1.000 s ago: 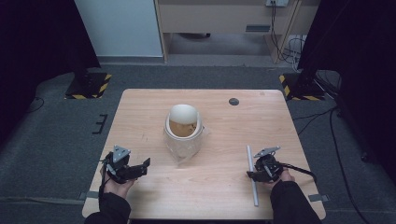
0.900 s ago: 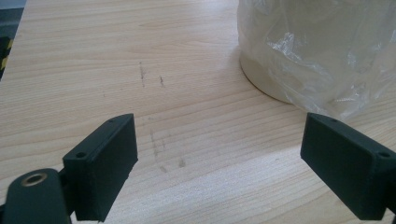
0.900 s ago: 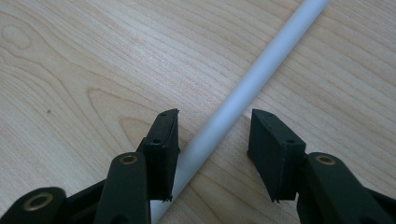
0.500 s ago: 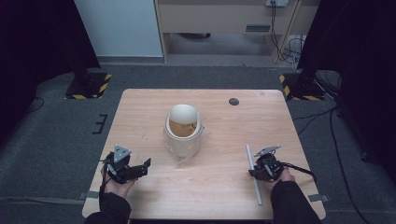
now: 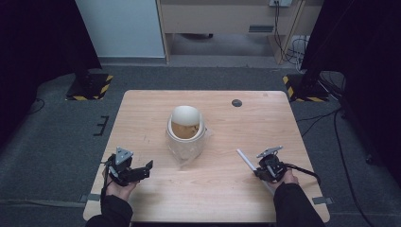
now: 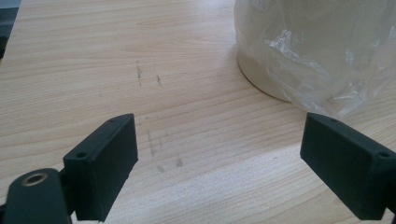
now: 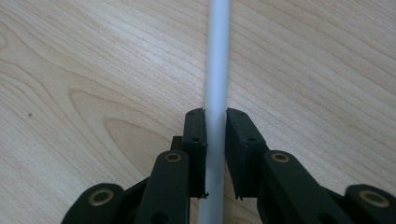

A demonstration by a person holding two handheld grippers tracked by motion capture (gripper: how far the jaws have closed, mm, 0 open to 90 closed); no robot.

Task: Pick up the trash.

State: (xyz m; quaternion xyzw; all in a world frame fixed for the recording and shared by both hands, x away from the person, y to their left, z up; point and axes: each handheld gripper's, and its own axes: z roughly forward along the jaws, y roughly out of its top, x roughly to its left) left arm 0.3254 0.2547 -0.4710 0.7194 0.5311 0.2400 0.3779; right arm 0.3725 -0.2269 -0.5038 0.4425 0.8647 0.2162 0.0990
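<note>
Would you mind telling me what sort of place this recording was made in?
Probably a lab or recording studio: a bare wooden table on grey carpet, black curtains at both sides, and hazard-striped stand bases beside it.

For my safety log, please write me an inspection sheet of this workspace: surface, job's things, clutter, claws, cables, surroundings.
Surface: wooden table, faint dark scuff marks near the left claw.
Job's things: pale round container with clear plastic film around it, at table centre; thin white rod at the right side.
Clutter: small dark round disc near the far edge.
Claws: left claw open over bare wood, holding nothing; right claw closed around the white rod.
Cables: black cable trails from the right claw; more cables on the floor behind the table.
Surroundings: grey carpet, two yellow-black striped bases, black curtains at both sides, wooden furniture behind.
</note>
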